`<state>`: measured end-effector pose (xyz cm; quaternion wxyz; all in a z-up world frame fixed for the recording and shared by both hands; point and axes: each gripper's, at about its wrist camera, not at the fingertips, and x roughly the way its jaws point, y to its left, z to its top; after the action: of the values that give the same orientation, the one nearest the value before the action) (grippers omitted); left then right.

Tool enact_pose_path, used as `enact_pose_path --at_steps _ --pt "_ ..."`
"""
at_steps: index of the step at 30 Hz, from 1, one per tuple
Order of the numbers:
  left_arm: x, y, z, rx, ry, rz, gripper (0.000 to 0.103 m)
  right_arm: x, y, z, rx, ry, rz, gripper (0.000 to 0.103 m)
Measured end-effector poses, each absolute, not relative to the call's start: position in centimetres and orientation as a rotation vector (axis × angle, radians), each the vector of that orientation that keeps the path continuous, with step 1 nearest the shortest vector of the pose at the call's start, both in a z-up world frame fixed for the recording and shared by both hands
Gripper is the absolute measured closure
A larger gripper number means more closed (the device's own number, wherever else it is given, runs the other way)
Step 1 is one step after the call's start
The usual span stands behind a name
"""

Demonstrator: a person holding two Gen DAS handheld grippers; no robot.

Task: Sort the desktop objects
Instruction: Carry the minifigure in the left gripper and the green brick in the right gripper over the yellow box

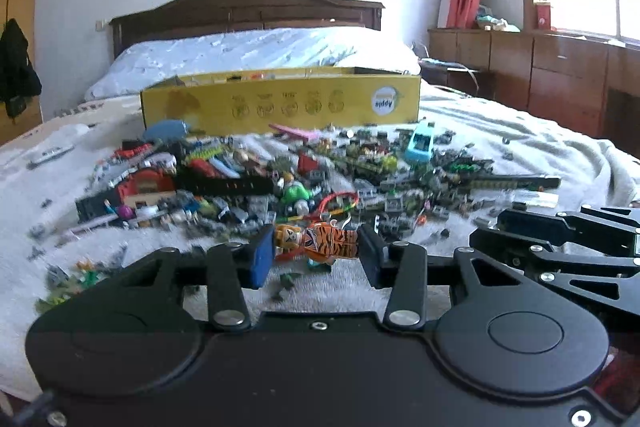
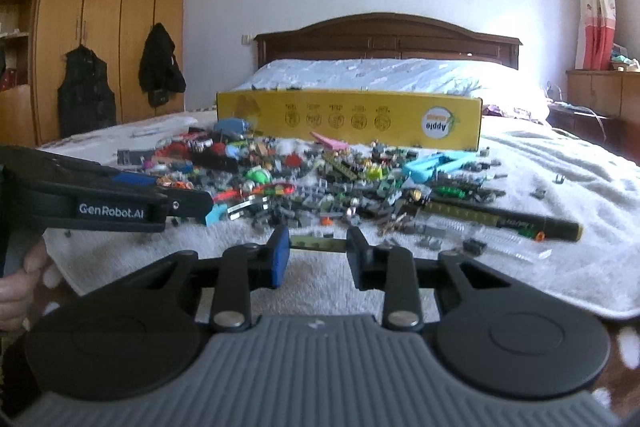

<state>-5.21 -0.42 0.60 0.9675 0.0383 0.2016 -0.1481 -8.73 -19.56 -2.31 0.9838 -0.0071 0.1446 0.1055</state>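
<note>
Left gripper [image 1: 318,253] nearest in the left wrist view: jaws pinching a tiger-striped toy figure [image 1: 320,243], held crosswise between the pads, head toward the blue pad [image 1: 262,259]. Figure looks lifted just clear of the white blanket [image 1: 360,291], near edge of the toy pile [image 1: 300,179]. A crosswise grip makes sense: the pads bear on the figure's two ends, so it can't roll out

Right gripper [image 2: 318,247]: jaws pressed onto a thin olive-green strip [image 2: 318,244], probably a flat brick plate, spanning pad to pad. It sits low over the blanket, at the pile's near edge. Can't tell if it's off the surface yet

Each tool has one piece, so my read is a two-handed pick, with both pieces headed for the yellow cardboard box [image 1: 280,103] standing at the far side of the pile, open top up. The box is close behind the heap, so the carry is short

Rest of the pile is unsorted: light-blue toy car [image 1: 420,145] far right, a long dark pen-like stick [image 2: 500,223] near right, pink flat piece [image 2: 330,142] by the box

Writing: "Apple" on the box's round white label, printed upside down, so the box stands inverted or it's a lid. Row of small emblems beside it, unreadable. "GenRobot.AI" on the left tool's side [image 2: 114,210] in the right wrist view. A hand [image 2: 24,279] grips that tool at the far left edge
</note>
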Motion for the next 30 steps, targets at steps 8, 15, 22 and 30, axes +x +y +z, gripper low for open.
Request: enact_pose_path --at_steps 8,15,22,30 --pt "-7.0 0.4 2.3 0.026 0.444 -0.299 0.061 -9.9 -19.2 -0.6 0.029 0.305 0.215 0.068" --pt "-6.7 1.4 4.0 -0.003 0.419 -0.264 0.061 -10.1 -19.2 1.2 0.027 0.267 0.217 0.068" --pt "-3.9 1.7 4.1 -0.014 0.427 -0.242 0.061 -8.0 -19.2 1.7 0.016 0.286 0.228 0.068" --pt "1.8 2.2 4.4 -0.04 0.432 -0.221 0.061 -3.1 -19.6 2.1 0.035 0.338 0.244 0.068"
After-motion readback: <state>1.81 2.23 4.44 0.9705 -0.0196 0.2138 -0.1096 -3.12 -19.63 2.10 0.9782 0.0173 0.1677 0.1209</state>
